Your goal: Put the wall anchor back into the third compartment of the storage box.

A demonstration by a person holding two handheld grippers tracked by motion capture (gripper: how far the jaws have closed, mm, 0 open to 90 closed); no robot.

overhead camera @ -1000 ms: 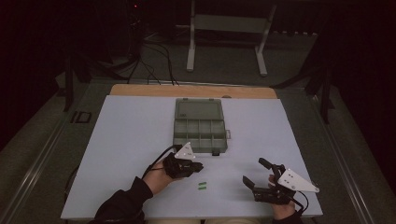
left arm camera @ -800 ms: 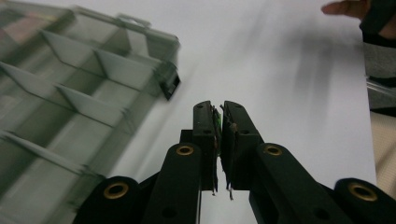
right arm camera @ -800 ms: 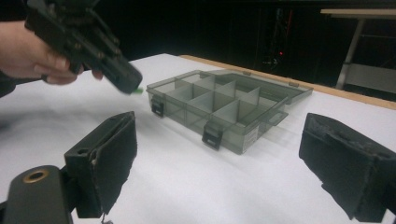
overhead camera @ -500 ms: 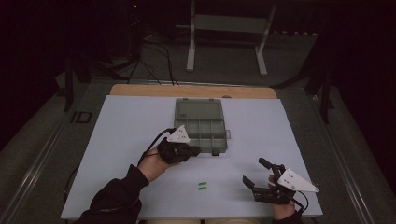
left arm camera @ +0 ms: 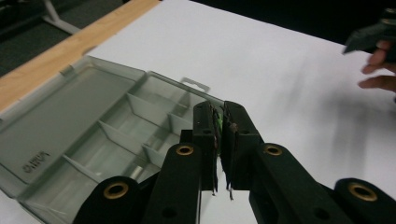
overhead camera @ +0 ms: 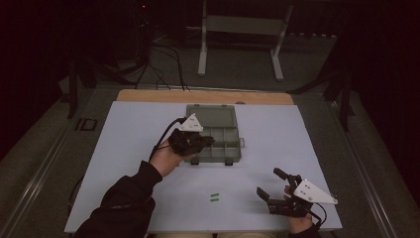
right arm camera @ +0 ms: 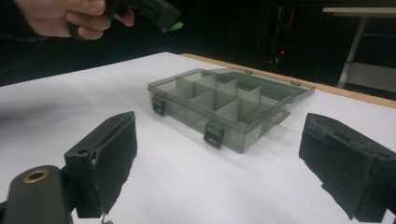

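Green piece (left arm camera: 217, 122) pinched between left gripper's (left arm camera: 218, 122) clenched jaws — above organizer box (overhead camera: 218, 130); right gripper (overhead camera: 272, 186) agape.

1. Under the left gripper (overhead camera: 204, 140), which pinches a small green piece (left arm camera: 217, 122), the open organizer box (overhead camera: 218, 148) bars the way with its upright dividers
2. Beyond the box, its flat lid (overhead camera: 212, 115) lies low
3. Between the right gripper (overhead camera: 277, 191) and the box, bare white tabletop (overhead camera: 277, 144) gives free passage
4. Left of the right gripper, two green pieces (overhead camera: 214, 197) lie on the tabletop
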